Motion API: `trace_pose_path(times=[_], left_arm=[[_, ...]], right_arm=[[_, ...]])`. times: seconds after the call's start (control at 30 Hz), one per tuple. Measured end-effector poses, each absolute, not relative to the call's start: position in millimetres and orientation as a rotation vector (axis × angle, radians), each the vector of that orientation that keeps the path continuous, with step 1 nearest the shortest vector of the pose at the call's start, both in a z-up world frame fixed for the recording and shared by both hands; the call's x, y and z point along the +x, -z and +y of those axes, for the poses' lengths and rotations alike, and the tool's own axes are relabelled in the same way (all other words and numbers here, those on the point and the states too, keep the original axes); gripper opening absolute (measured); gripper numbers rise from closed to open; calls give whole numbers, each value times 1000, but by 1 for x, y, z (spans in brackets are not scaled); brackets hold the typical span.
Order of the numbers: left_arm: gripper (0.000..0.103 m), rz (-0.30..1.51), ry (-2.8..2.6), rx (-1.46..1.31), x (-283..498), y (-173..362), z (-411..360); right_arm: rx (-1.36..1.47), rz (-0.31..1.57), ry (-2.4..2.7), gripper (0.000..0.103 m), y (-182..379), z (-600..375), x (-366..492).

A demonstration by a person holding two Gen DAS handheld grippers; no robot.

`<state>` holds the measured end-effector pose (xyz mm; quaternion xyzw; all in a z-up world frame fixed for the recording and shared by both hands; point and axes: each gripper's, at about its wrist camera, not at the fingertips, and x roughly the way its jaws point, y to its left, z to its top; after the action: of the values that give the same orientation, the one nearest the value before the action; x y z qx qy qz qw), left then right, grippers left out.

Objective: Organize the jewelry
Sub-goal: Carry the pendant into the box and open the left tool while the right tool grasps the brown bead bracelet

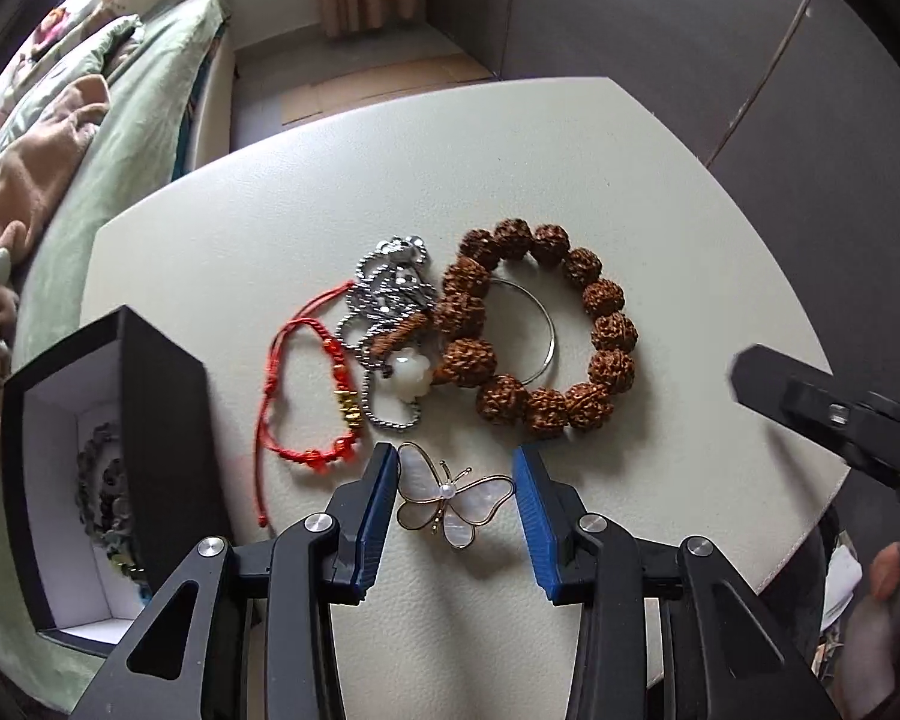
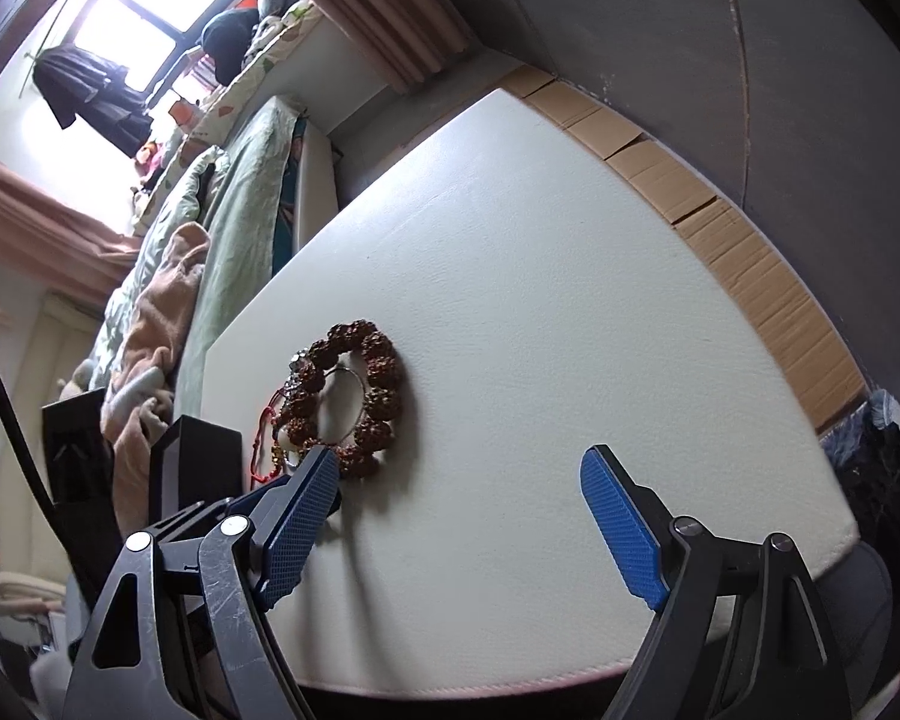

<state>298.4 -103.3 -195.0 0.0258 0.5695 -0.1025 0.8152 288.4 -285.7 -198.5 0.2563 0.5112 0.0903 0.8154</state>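
My left gripper [image 1: 455, 465] is open, its blue pads on either side of a pearl butterfly brooch [image 1: 450, 498] lying on the white table [image 1: 660, 210]. Beyond it lie a red cord bracelet [image 1: 312, 396], a silver ball chain with a white flower pendant [image 1: 390, 312], a thin silver ring [image 1: 540, 330] and a brown seed-bead bracelet [image 1: 546, 330]. A black box [image 1: 168, 420] with a dark bracelet [image 1: 105, 492] inside stands at the left. My right gripper [image 2: 459, 480] is open and empty over the table's near side, right of the bead bracelet [image 2: 360, 396].
A bed with green bedding [image 1: 120, 120] runs along the table's left side. Cardboard sheets [image 2: 720, 228] lie on the floor past the far edge. The right gripper's body [image 1: 840, 414] reaches in from the right in the left wrist view.
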Motion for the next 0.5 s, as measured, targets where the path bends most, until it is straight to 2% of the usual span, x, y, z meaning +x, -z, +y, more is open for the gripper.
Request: trace_pose_path(times=[0.17,0.37,0.5], left_arm=[[41,1191,214,13,296,180,-88],[41,1160,184,-27,292,165,-63],[41,1138,169,-62,290,154,-48]], right_arm=[[504,1132,-200,67,205,-263,308],[409,1163,-180,66,208,-237,324],[333,1181,-139,59,212,-224,334]])
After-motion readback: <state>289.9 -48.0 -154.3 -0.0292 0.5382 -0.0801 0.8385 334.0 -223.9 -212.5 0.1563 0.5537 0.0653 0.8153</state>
